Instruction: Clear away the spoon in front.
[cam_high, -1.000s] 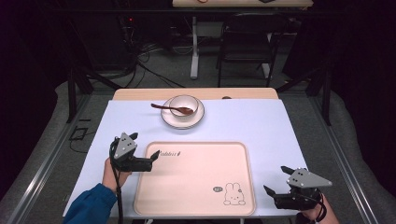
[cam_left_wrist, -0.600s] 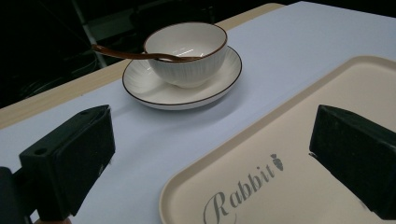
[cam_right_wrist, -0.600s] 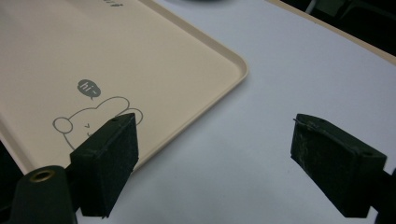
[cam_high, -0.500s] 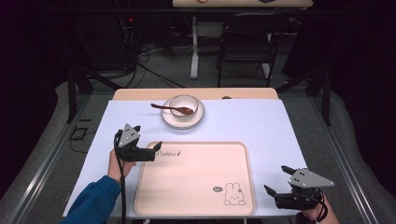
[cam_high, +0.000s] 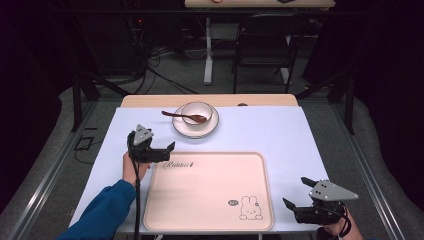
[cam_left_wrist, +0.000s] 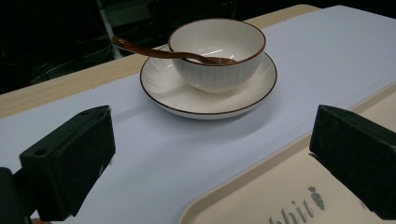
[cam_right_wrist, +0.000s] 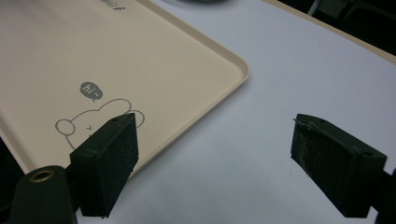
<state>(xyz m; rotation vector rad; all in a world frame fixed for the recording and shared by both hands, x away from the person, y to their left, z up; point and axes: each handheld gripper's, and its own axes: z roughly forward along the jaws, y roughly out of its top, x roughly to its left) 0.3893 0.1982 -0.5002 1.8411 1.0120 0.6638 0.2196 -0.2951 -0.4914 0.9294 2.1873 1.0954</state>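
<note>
High view first, from my side of the table: my right gripper (cam_high: 295, 196) hangs low at the near right corner, beside the right edge of the beige tray (cam_high: 210, 200), exactly where it was 1 second ago. Its jaws are spread wide with nothing between them; in the right gripper view they frame bare blue table cover (cam_right_wrist: 261, 154) and the tray's corner with its rabbit drawing (cam_right_wrist: 100, 116).

Farther in, on my left, my left gripper (cam_high: 170, 149) has moved. 1 second ago it sat lower, beside the tray's left edge. Now it has travelled forward to the tray's far left corner and points toward the dishes. Its jaws are also wide open and empty.

Left gripper view, between those 2 jaws: the white bowl (cam_left_wrist: 217, 53) stands upright on its white saucer (cam_left_wrist: 210, 100), both brown-rimmed, on the table cover beyond the tray. A brown spoon (cam_left_wrist: 159, 50) rests in the bowl, its handle sticking out over the rim to the left. The dishes are near but not yet touched.

I judge this as the approach to a pickup, probably to bring the dishes onto the tray. My left gripper has closed about half the gap, and the grasp itself is not yet begun.
</note>
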